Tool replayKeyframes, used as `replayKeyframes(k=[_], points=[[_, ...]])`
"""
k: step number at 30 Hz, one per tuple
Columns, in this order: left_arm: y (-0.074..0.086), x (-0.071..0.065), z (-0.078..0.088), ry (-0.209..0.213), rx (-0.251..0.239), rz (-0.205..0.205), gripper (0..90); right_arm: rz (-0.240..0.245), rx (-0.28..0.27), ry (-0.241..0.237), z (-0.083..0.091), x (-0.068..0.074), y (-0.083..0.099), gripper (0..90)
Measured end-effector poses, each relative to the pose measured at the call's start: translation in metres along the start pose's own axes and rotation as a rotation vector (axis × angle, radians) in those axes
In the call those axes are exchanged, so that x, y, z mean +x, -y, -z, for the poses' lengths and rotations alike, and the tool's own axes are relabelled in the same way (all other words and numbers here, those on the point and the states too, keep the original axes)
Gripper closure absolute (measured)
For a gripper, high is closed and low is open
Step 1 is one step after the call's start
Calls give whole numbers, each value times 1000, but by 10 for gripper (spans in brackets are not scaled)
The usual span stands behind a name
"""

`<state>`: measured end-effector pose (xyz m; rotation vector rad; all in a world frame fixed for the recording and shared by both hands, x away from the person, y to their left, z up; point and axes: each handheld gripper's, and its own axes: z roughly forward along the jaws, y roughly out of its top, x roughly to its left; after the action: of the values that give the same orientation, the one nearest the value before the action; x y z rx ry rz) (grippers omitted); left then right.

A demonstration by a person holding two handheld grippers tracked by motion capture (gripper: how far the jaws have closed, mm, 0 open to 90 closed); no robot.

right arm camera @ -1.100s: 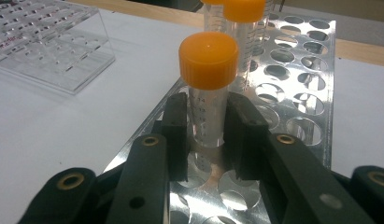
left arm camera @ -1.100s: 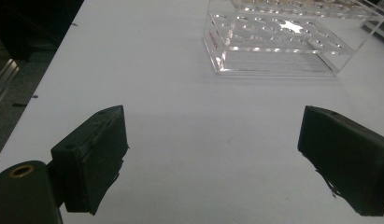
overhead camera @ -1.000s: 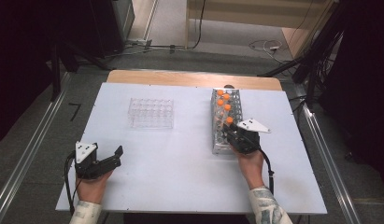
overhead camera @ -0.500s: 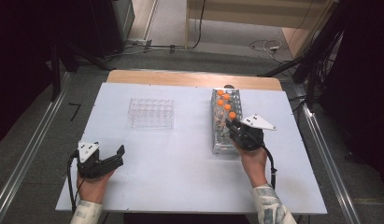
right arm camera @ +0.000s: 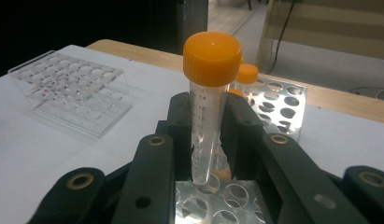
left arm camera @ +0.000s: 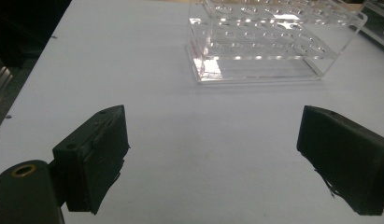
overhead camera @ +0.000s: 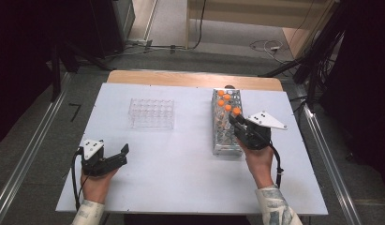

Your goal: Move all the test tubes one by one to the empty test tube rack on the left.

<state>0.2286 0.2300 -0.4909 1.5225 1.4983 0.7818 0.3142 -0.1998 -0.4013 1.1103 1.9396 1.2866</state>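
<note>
My right gripper (overhead camera: 236, 123) (right arm camera: 209, 107) is shut on a clear tube with an orange cap (right arm camera: 209, 116) (overhead camera: 236, 111). It holds the tube upright, with the lower end just above the holes of the metal rack (overhead camera: 225, 140) (right arm camera: 278, 100). Several more orange-capped tubes (overhead camera: 224, 99) (right arm camera: 247, 74) stand at the rack's far end. My left gripper (overhead camera: 120, 154) (left arm camera: 213, 154) rests low over the white table near its front left. Its jaws are open with nothing between them, and they face the empty clear plastic rack (overhead camera: 151, 113) (left arm camera: 269, 42) (right arm camera: 68, 88).
The white tabletop (overhead camera: 181, 178) lies bare between the two hands. A wooden strip (overhead camera: 190, 78) runs along its far edge. Metal rails (overhead camera: 326, 154) flank the table, and cables lie on the floor beyond (overhead camera: 267, 46).
My right gripper has risen a little, drawing the orange-capped tube up out of the metal rack. The left gripper has stayed about where it was.
</note>
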Motion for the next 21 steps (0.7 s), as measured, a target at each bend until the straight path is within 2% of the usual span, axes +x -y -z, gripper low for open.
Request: replayKeyframes(k=[7,14,16,18,21], points=[[-3,-6,-3,-1,2,-33,93,31,2,-33,-4,16,-3,721],[-10,-7,-5,24,6,-19,92,53,10,-81,-16,37,-6,721],[-12,-10,-7,34,1,-17,93,64,18,-92,-21,44,-7,721],[-17,-17,-11,45,7,-40,93,74,22,-104,-26,50,-8,721],[-20,-24,-16,54,8,-45,93,77,30,-117,-33,57,-8,722]])
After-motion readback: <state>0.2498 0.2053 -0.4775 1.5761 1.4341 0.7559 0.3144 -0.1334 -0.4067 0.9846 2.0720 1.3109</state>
